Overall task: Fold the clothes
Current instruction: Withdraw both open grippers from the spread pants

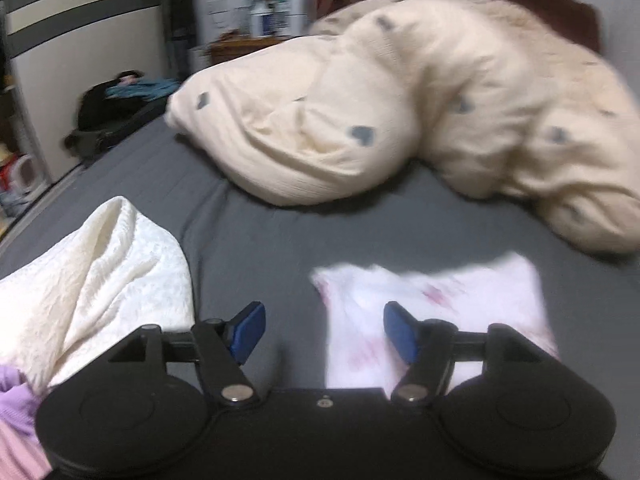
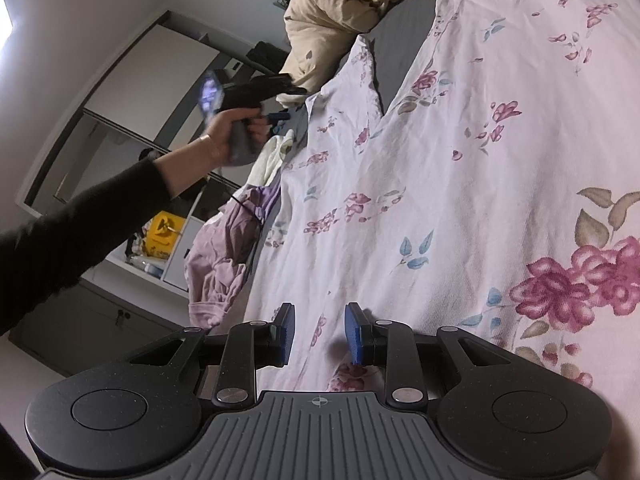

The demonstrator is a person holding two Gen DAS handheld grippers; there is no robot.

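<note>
Only the right wrist view shows the person's hand (image 2: 230, 136) holding the left gripper (image 1: 324, 330), jaws apart and empty above the floral garment (image 2: 460, 160) spread on the grey bed (image 1: 260, 232). The right gripper (image 2: 320, 334) is parted over the cloth, not clamped. A cream duvet (image 1: 420, 112) lies far, a wardrobe (image 1: 80, 20) left.

Thin floral cotton garment (image 2: 460, 184) (creased), knitted cream sweater (image 1: 92, 280), matt grey bedsheet (image 1: 256, 240)

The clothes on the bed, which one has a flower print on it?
The white floral garment, spread flat with pink flowers and blue leaves. The cream knit top and the crumpled lilac garment beside it are plain.
</note>
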